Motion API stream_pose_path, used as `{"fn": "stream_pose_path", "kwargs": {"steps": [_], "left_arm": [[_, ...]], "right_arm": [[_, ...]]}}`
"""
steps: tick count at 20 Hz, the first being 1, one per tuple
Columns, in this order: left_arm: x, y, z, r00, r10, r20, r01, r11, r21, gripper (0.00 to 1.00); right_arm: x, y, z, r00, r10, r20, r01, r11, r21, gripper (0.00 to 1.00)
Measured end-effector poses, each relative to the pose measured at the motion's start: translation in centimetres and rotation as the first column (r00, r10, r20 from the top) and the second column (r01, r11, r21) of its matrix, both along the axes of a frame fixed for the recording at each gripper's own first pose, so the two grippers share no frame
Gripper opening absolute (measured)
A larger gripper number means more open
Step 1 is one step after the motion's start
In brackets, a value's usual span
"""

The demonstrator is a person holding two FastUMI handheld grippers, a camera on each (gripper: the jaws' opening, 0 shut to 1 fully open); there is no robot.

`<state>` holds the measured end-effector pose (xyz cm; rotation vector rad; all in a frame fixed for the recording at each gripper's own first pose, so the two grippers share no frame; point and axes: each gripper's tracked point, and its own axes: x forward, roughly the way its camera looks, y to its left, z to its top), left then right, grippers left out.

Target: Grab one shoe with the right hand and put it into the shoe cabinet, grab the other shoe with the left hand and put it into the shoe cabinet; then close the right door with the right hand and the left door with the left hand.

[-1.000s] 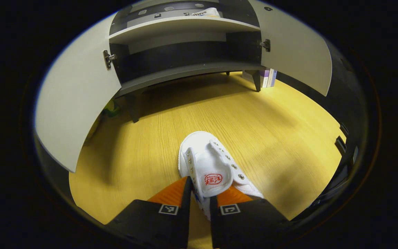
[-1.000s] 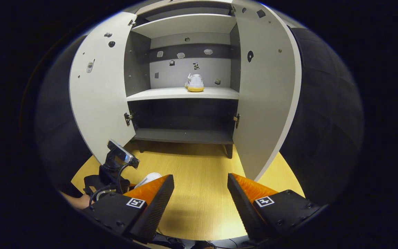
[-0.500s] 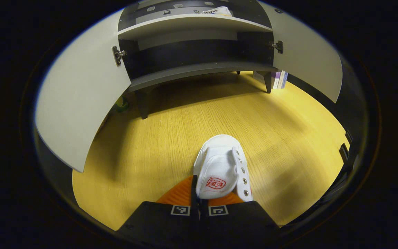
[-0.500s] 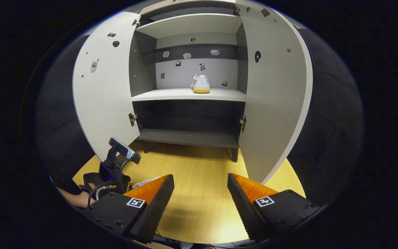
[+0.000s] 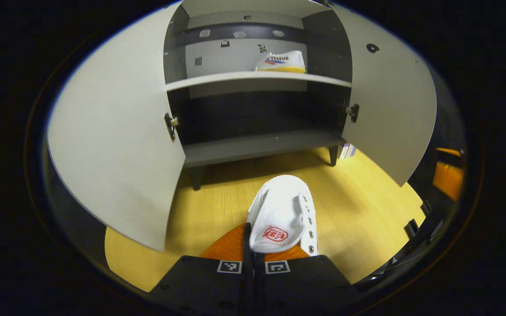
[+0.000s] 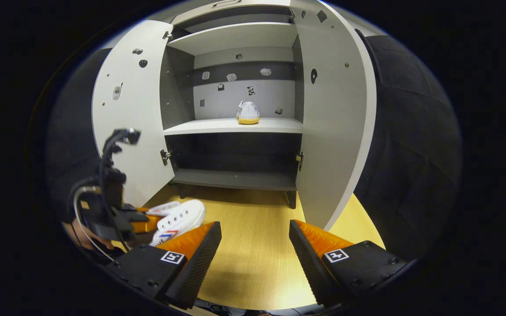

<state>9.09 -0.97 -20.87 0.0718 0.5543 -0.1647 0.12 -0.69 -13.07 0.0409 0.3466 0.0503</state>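
The left gripper [image 5: 253, 245] has its fingers clamped on the tongue of a white sneaker [image 5: 281, 215], held above the wooden floor [image 5: 367, 193] before the open shoe cabinet [image 5: 257, 145]. The right gripper [image 6: 255, 245] hangs with fingers spread, holding nothing. The other sneaker [image 6: 248, 112] sits on the middle shelf [image 6: 235, 126].

Held shoe [image 5: 281, 210]: white, red tongue logo, blue-red side stripes. Shelved shoe [image 5: 281, 61]: white, yellow sole. Cabinet doors [image 5: 112, 131]: light grey. Lower shelf [image 5: 257, 147]: dark grey. Floor [image 5: 358, 206]: yellow wood grain.

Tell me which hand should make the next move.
Left. The left gripper is shut on the second shoe, facing the open cabinet. The right gripper is open and empty; its shoe already sits on the shelf.
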Motion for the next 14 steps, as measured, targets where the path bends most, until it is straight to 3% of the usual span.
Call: {"fn": "stream_pose_path", "kwargs": {"steps": [7, 14], "left_arm": [[3.9, 0.0, 12.4, 0.995, 0.062, 0.081, -0.059, 0.998, -0.036, 0.05], [12.0, 1.8, 20.8, 0.967, 0.171, 0.19, -0.17, 0.985, -0.019, 0.05]], "right_arm": [[-0.3, -2.1, 1.7, 0.997, -0.004, 0.074, 0.002, 1.0, 0.016, 0.99], [-0.8, -2.8, 1.1, 0.996, 0.046, 0.081, -0.048, 0.998, 0.028, 0.99]]}}
